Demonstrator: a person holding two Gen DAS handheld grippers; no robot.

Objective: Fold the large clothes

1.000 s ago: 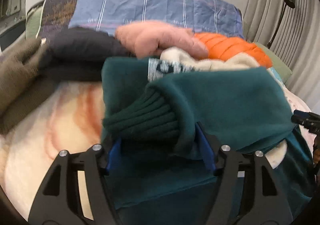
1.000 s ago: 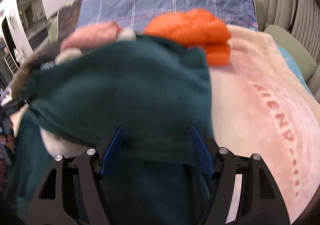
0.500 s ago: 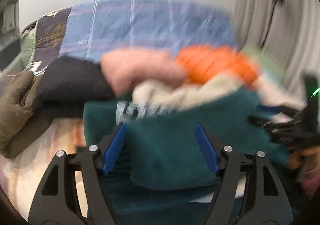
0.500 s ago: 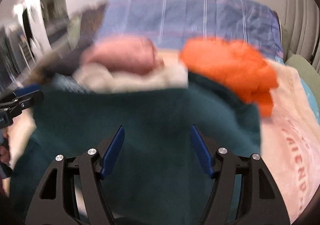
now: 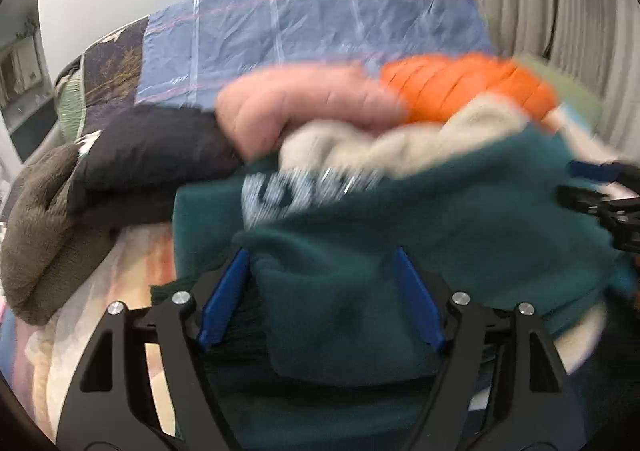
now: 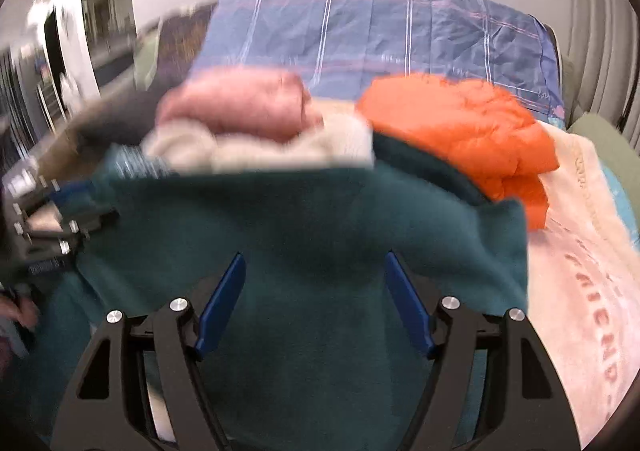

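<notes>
A dark teal fleece sweater (image 5: 440, 219) lies folded on the bed, a white printed patch (image 5: 296, 191) on its far edge. It also fills the right wrist view (image 6: 312, 235). My left gripper (image 5: 320, 291) is open, its blue fingers (image 5: 224, 295) wide apart just above the sweater's near fold. My right gripper (image 6: 312, 291) is open over the middle of the sweater, its fingers (image 6: 404, 299) apart and holding nothing. Each gripper shows at the edge of the other's view, the right one (image 5: 596, 203) and the left one (image 6: 44, 223). The frames are blurred.
Behind the sweater lie folded clothes: pink (image 5: 304, 107), cream (image 5: 400, 143), orange puffer (image 6: 460, 127), black (image 5: 152, 151) and brown fleece (image 5: 40, 219). A blue striped pillow (image 6: 380, 31) stands at the back. A pink blanket (image 6: 592, 291) covers the bed.
Both grippers have let go of the sweater and pulled back and up. The raised fold and ribbed cuff have dropped flat onto the sweater. The views have swung slightly.
</notes>
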